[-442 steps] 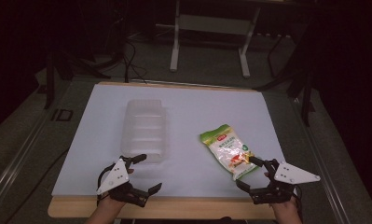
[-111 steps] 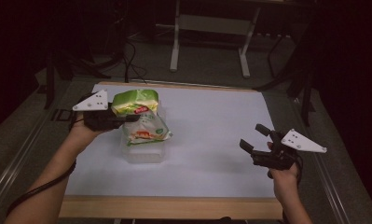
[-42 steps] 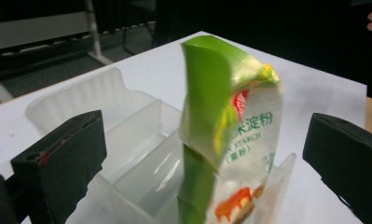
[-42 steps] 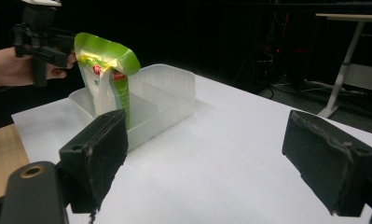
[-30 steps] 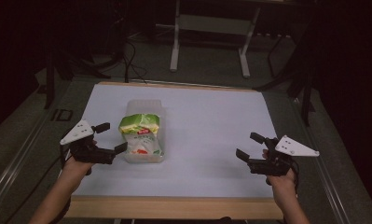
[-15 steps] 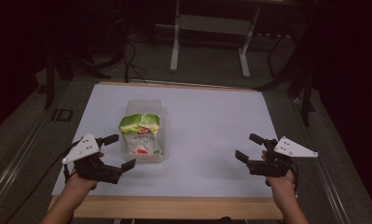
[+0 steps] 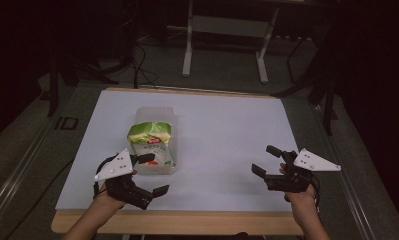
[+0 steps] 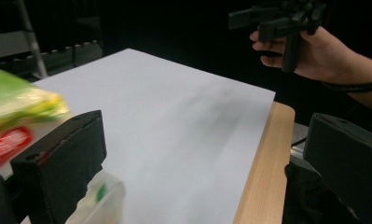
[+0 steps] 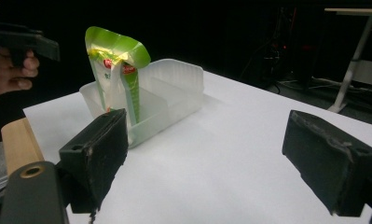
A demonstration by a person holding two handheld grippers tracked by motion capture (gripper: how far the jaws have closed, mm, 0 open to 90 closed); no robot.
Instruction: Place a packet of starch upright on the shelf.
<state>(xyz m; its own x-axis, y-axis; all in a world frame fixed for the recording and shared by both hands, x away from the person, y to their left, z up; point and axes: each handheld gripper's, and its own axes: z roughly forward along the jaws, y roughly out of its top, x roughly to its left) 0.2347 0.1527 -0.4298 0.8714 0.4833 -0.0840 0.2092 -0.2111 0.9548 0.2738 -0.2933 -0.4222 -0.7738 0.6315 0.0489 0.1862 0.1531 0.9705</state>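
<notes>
A green snack bag (image 7: 150,143) stands upright in the near end of a clear plastic container (image 7: 155,114) on the white table. My left gripper (image 7: 154,174) hovers just in front of the container near the table's front edge, open and holding nothing. The left gripper view has the bag (image 8: 17,101) blurred at the far left, beside the left jaw. My right gripper (image 7: 266,160) is open and empty at the right side of the table, well apart from the container. In the right gripper view the bag (image 9: 117,70) leans inside the container (image 9: 176,87) ahead.
The white table top (image 7: 227,130) has a wooden front edge (image 7: 187,222). Behind the table a metal desk frame (image 7: 222,30) stands on the dark floor. The other hand with its gripper (image 8: 286,21) is at the top right of the left gripper view.
The left gripper set the bag into the container, let go, and has pulled back toward the near edge. The bag stays standing in the container. The right gripper has barely moved.
</notes>
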